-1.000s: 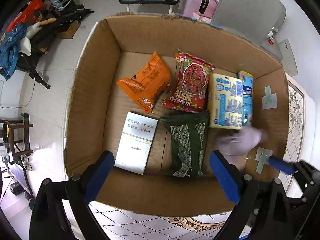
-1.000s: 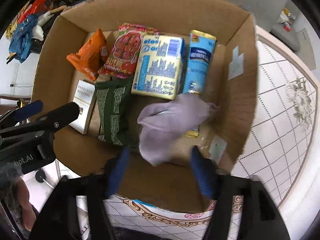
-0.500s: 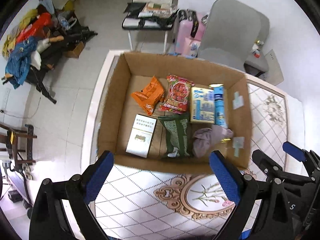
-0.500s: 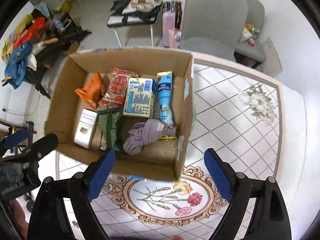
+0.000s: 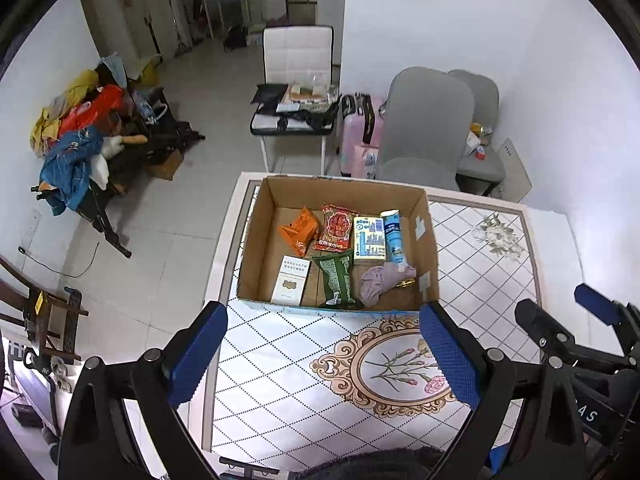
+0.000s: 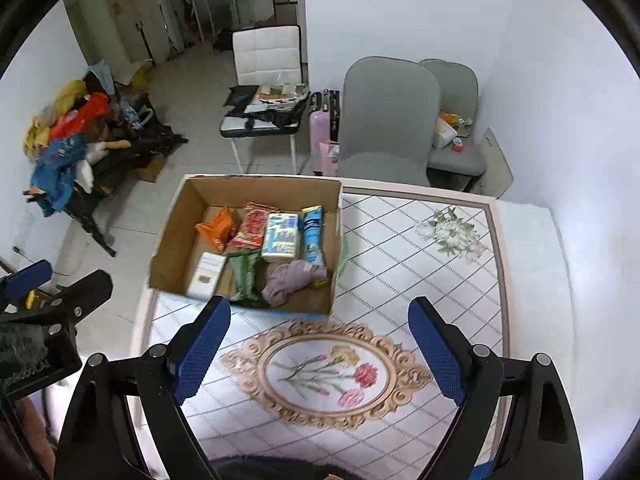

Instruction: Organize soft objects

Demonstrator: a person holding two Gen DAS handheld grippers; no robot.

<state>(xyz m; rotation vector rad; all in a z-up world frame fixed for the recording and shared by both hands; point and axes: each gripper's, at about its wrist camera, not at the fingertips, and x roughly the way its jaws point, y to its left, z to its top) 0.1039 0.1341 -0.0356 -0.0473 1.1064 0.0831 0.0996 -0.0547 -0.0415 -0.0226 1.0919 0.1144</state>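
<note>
Holding both grippers above the near part of the patterned table (image 5: 480, 264), you are keeping the left gripper (image 5: 326, 354) and the right gripper (image 6: 320, 356) spread wide, with nothing between the blue pads of either one. Sitting on the far left part of the table is an open cardboard box (image 5: 256, 240), well apart from both grippers. Lying in the box's near right corner is a crumpled lilac cloth (image 5: 382, 280), touching the near end of a light blue tube pack (image 5: 394, 236). Resting along the far side of the box, from left to right, are an orange snack bag (image 5: 298, 230), a red snack bag (image 5: 336, 226), a yellow and blue pack (image 5: 369, 237) and the tube pack. Lying along the near side, left of the cloth, are a white flat carton (image 5: 291, 285) and a dark green bag (image 5: 336, 278). Standing beyond the table are two grey chairs (image 5: 428, 120) and a white chair (image 5: 298, 56)
</note>
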